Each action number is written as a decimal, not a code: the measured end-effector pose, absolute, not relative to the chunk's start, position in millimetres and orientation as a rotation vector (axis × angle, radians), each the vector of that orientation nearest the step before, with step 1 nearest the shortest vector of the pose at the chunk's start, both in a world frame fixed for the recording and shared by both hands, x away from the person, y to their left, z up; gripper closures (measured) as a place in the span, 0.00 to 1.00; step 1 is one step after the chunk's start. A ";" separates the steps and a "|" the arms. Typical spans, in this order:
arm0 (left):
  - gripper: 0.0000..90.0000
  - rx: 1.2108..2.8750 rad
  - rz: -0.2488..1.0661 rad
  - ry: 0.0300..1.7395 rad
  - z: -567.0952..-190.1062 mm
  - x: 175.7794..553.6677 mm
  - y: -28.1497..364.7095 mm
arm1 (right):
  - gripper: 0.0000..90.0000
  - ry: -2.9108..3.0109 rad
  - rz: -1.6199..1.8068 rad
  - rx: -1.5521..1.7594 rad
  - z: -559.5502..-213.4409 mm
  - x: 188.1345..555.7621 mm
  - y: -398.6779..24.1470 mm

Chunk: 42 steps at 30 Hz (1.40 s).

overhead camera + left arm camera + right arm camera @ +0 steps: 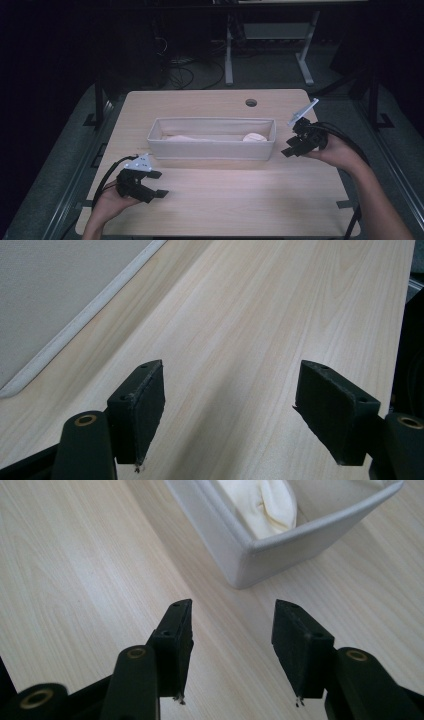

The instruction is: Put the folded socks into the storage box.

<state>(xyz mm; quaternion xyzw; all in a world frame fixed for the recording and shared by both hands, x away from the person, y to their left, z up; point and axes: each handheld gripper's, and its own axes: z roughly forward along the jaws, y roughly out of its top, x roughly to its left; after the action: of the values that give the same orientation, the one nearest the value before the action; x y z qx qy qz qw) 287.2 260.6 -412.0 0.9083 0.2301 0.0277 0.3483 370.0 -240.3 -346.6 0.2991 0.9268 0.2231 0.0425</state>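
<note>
In the high view, nearest the bottom edge, two forearms come in: the left hand (107,202) at lower left holds the left gripper (157,184) low over the table (225,200), its jaws pointing right. The left gripper view shows those jaws standing wide apart with bare wood between them and nothing held; the pale wall of the bin (55,300) fills that frame's upper left. Farther up, at the right of the high view, the right hand (336,150) holds the right gripper (290,146) just beside the right end of the bin (212,147), jaws aimed left toward it, its grey plate (303,112) tilted upward. In the right gripper view the jaws are partly open, empty, over bare wood, with the bin's near corner (250,565) just beyond them at upper centre. Inside the bin lies a cream cloth (262,502), bunched against the wall at the top of that frame; the high view shows it as a pale lump (255,137) at the bin's right end. Beyond the bin, a round hole (251,102) sits near the table's far edge.
</note>
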 end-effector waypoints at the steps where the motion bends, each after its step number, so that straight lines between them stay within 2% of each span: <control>1: 0.31 2.355 0.072 0.597 -412.1 287.1 260.6 | 0.55 2.837 0.682 0.921 -347.4 369.2 -240.7; 42: 0.30 2.373 0.063 0.614 -417.4 288.3 262.1 | 0.45 2.849 0.773 0.977 -399.9 339.6 -253.3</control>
<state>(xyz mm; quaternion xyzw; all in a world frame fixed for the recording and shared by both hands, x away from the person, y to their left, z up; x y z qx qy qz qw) 288.3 262.1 -417.4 0.9109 0.2356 0.0241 0.3380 339.6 -253.3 -399.9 0.3141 0.9161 0.2486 0.0159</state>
